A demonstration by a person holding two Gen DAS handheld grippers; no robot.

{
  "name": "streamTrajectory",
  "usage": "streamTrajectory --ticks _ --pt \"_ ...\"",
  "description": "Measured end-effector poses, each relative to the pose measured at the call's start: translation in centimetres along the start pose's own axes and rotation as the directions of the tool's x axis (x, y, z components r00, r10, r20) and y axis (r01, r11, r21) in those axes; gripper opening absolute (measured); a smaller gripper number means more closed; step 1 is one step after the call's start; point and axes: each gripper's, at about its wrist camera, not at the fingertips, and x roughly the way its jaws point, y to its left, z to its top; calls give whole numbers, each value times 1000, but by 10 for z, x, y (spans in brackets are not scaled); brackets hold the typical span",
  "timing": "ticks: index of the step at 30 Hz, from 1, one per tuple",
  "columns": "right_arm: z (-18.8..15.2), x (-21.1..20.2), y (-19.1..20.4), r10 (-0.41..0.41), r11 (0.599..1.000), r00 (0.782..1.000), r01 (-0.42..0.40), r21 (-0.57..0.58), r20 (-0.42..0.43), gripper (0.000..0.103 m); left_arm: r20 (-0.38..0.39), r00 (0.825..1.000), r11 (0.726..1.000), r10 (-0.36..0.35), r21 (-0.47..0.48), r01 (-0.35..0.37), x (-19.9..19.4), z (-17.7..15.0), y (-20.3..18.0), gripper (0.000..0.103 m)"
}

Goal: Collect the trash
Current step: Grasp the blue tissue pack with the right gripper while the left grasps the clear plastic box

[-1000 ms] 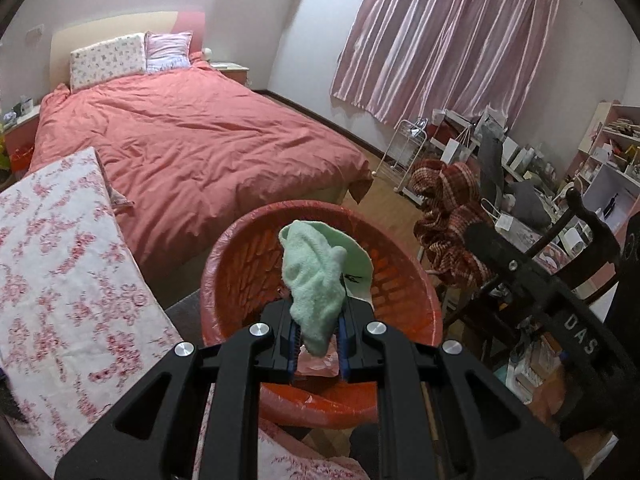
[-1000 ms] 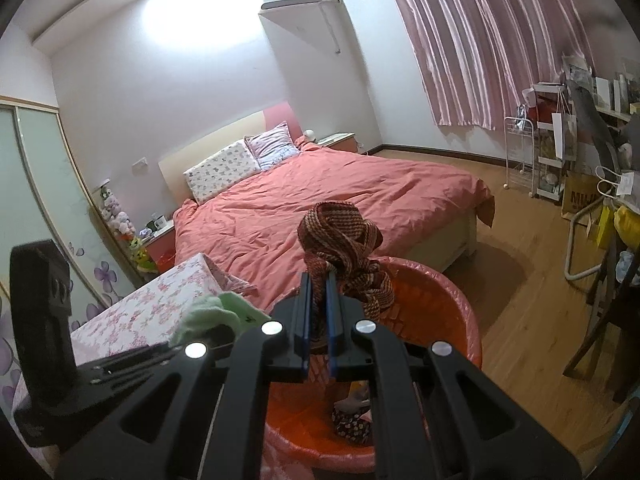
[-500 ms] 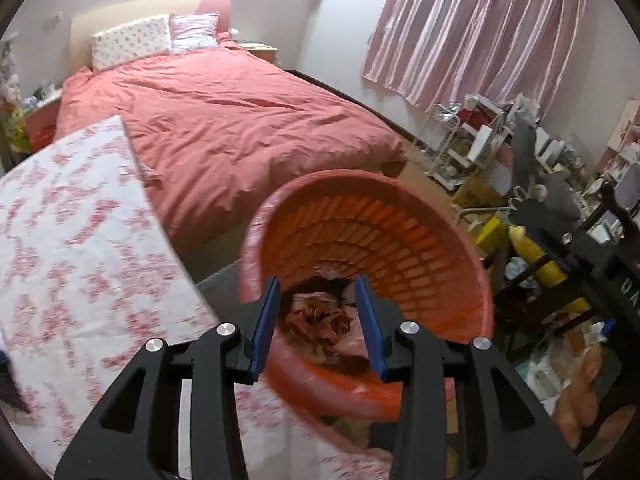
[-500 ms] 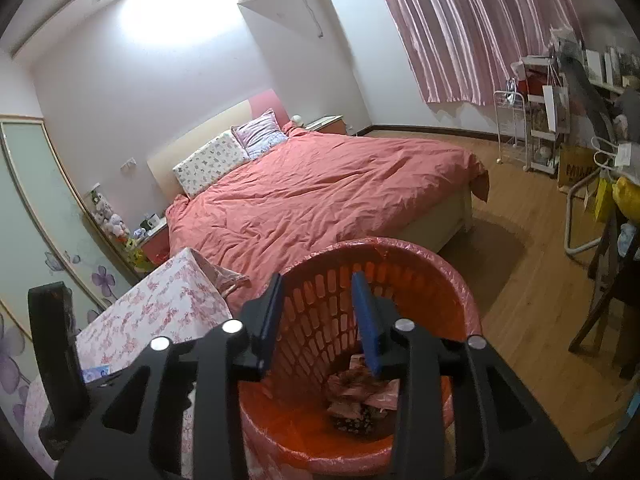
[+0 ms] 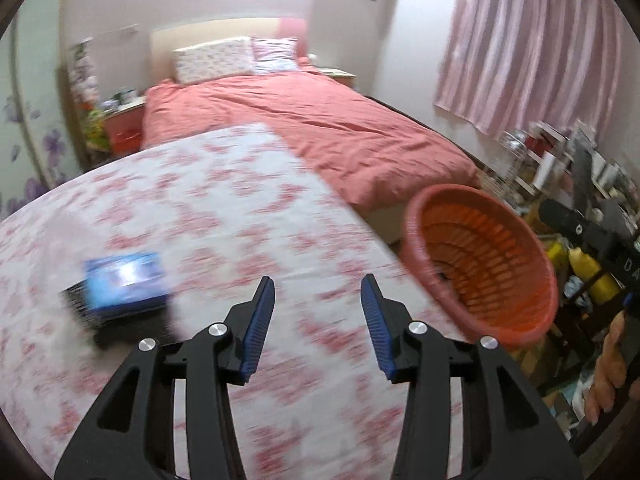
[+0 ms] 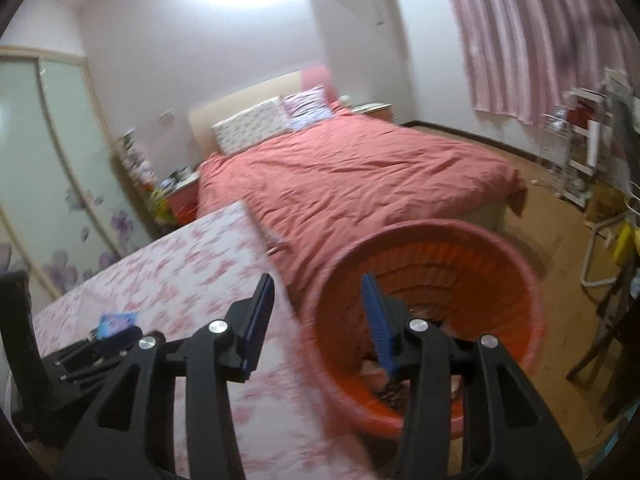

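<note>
1. Left wrist view: the left gripper (image 5: 318, 318) hangs over the flowered tablecloth (image 5: 208, 216) with its jaws opening and nothing between the blue pads. The blue box (image 5: 124, 278), the only loose thing I can see on the cloth, lies at about ten o'clock from the fingertips, near them, resting on a dark flat object. It is blurred, but its long side seems to run roughly nine to three. The orange basket (image 5: 480, 264) stands off the table edge at about three o'clock, tilted toward the camera, with something dark just showing low inside. I judge the left hand the nearer one for the box.

2. Right wrist view: the right gripper (image 6: 318, 318) is also opening and empty, straddling the table edge, with its right finger over the orange basket's (image 6: 516, 264) mouth. Crumpled trash lies in the bottom. The blue box (image 6: 116, 320) sits at nine o'clock, well apart, just behind the left gripper's black body (image 6: 76, 364), so the right hand is the farther one.
</note>
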Motion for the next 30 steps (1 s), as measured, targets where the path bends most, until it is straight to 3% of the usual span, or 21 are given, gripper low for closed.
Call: streamTrajectory --ticks 8,17,22,30 --pt "-23 28 102 131 978 985 -147 -151 -109 48 22 987 979 158 -136 -153 -38 -27 87 46" --pt "-44 77 202 249 931 938 -300 -207 -239 63 21 957 926 290 -259 -275 -60 -47 163 47" --pt "-52 104 235 270 910 917 -342 -233 -293 79 9 951 907 309 -303 -292 -63 -57 189 47" --pt "-59 141 257 227 921 909 -317 -227 -351 85 -11 952 892 307 -344 -292 -63 -69 211 47"
